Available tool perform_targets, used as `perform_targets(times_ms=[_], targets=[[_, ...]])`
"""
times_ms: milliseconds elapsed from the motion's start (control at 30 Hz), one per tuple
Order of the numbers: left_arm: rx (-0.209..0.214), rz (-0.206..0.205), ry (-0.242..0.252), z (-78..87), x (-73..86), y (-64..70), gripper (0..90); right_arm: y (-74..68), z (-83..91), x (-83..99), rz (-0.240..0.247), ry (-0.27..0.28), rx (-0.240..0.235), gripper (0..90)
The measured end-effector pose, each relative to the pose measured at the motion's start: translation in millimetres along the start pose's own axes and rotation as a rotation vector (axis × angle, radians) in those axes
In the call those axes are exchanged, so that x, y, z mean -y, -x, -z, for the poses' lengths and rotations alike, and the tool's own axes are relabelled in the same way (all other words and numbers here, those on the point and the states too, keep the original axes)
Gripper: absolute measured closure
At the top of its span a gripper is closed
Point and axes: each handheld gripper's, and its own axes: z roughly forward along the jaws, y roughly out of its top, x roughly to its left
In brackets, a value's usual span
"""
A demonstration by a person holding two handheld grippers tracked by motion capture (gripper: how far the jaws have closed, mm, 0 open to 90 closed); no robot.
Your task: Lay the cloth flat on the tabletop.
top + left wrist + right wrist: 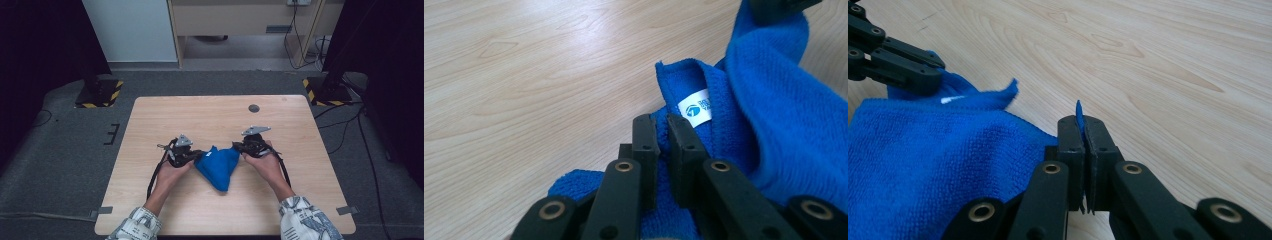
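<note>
A blue microfibre cloth (218, 167) hangs bunched between my two grippers over the middle of the wooden table (200, 115), its lower point toward the front edge. My left gripper (198, 156) is shut on the cloth's left edge; in the left gripper view the jaws (663, 131) pinch blue cloth (774, 120) just below its white label (696, 107). My right gripper (236, 146) is shut on the right corner; a thin blue tip (1079, 111) sticks up between the closed jaws (1083, 131). The left gripper (898, 62) also shows far off in the right gripper view.
A dark round grommet (254, 108) sits near the table's back edge. Bare wood lies all around the cloth. Beyond the table are stands with yellow-black striped bases (100, 94) (327, 92) and cables (345, 125) on the grey floor.
</note>
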Motion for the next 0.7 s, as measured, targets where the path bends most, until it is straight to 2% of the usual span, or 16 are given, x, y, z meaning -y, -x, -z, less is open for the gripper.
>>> perform_targets(times_ms=[167, 267, 400, 567, 700], targets=[[-0.022, 0.008, -0.016, 3.4, 4.6, -5.2, 82.8, 6.3, 6.5, 2.9, 0.0, -0.005, 0.022, 88.1], [-0.035, -0.001, -0.026, 5.2, 6.1, -8.0, 83.0, 10.2, 8.9, 6.9, 0.001, -0.012, 0.039, 88.1], [-0.039, 0.018, -0.015, 9.4, 8.5, -12.9, 83.0, 16.2, 12.4, 13.6, -0.011, -0.021, 0.06, 88.2], [-0.043, 0.01, -0.027, 12.2, 12.1, -14.1, 82.8, 22.1, 15.8, 16.9, -0.008, -0.023, 0.077, 88.2], [-0.048, 0.001, -0.037, 14.5, 16.4, -13.9, 82.3, 21.7, 15.9, 16.9, 0.002, -0.029, 0.088, 88.2]])
